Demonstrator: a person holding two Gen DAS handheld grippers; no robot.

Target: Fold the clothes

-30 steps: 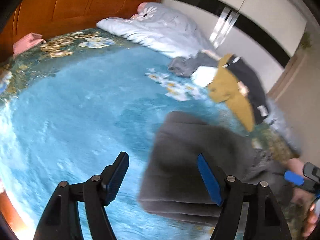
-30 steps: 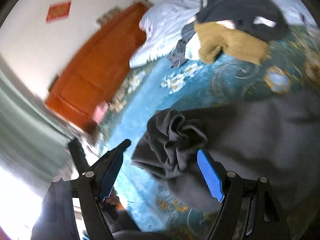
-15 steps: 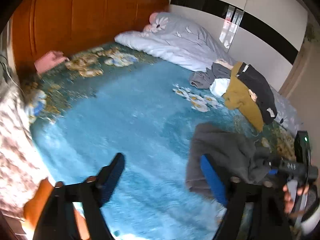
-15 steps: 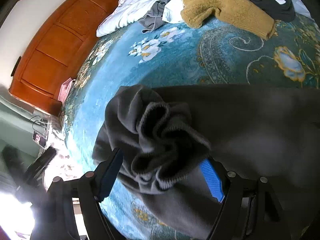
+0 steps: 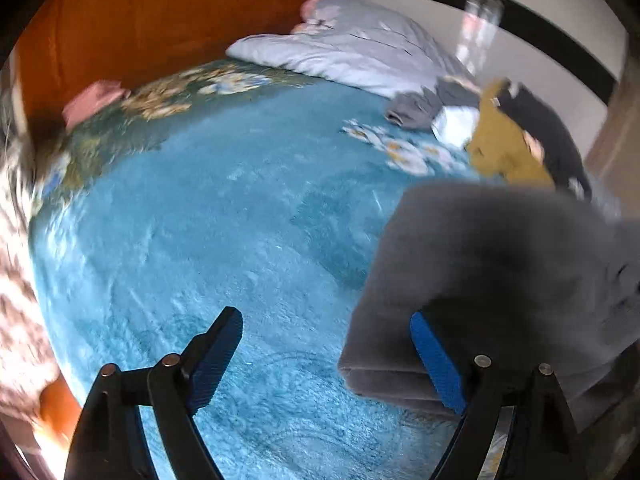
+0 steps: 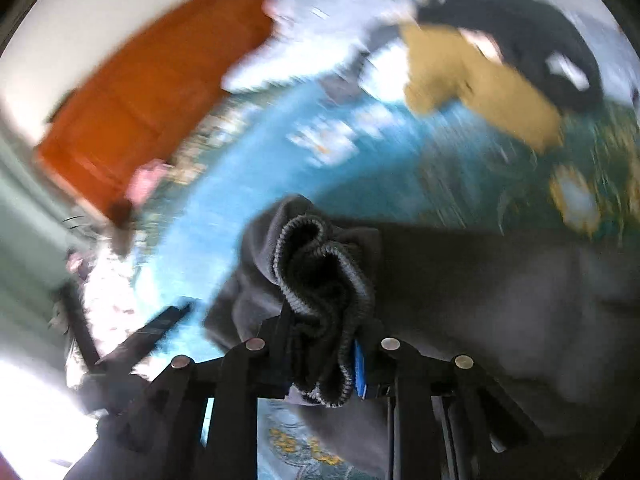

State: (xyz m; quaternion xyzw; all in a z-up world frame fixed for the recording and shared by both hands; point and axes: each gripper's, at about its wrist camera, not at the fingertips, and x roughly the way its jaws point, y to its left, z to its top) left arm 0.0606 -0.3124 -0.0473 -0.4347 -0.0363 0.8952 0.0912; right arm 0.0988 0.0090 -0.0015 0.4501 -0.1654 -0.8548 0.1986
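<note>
Right hand-held gripper jaws just closing, now clamping grey sweater ribbed cuff; left hand-held gripper wide open, empty. Risk: bunched cuff slipping free.

Matt grey knit garment, plush blue blanket, glossy wooden headboard

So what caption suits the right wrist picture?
Right gripper clamps the bunched cuff of a grey sweater on a blue bedspread.
</note>
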